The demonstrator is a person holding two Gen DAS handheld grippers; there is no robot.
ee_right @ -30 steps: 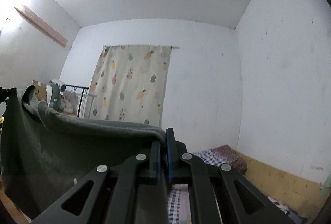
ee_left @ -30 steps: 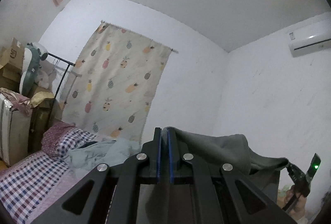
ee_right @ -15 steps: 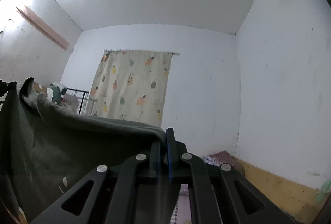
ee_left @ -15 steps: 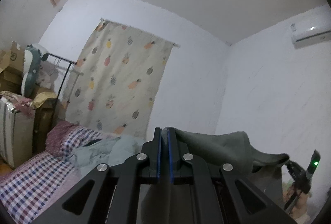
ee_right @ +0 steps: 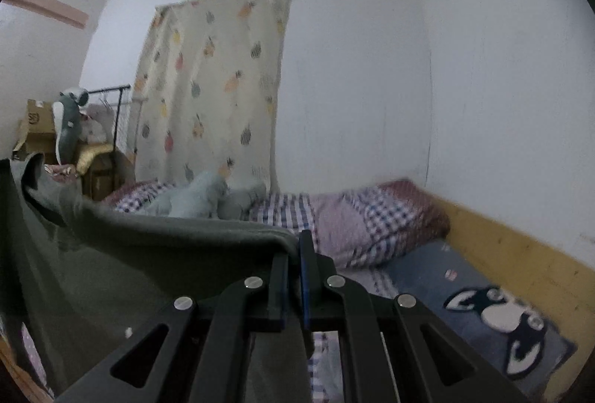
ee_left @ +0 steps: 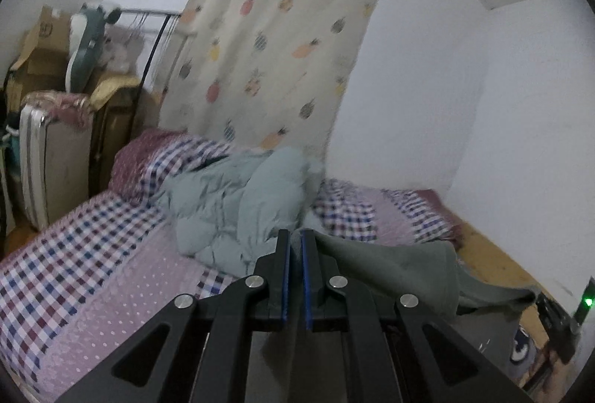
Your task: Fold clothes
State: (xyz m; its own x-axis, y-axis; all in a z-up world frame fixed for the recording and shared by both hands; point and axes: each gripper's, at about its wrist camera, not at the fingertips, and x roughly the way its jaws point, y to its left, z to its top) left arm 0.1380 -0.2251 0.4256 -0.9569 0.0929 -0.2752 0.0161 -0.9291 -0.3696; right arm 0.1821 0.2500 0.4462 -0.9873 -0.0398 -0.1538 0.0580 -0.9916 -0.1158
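bedroom, white walls, yellow wood skirting along the right wall. bed (ee_left: 93, 254) covered in a checked pink, navy and white sheet; one pale blue quilt (ee_left: 241, 205) bunched at its far end; one grey cartoon-animal blanket (ee_right: 483, 306) on the near right part. one pineapple-print curtain (ee_left: 275, 60) on the far wall. left corner: black metal rack, one grey-green plush toy (ee_left: 83, 45), cardboard boxes (ee_left: 44, 45) with a printed mark too blurred to read, one striped suitcase (ee_left: 48, 157). no writing legible. one dark green garment (ee_right: 148, 254) held up over the bed, stretched between two grippers. left gripper (ee_left: 295, 243) pinched nearly closed on one top corner of it; right gripper (ee_right: 293, 246) likewise clamped on the other corner, cloth hanging below, a small white mark on it.
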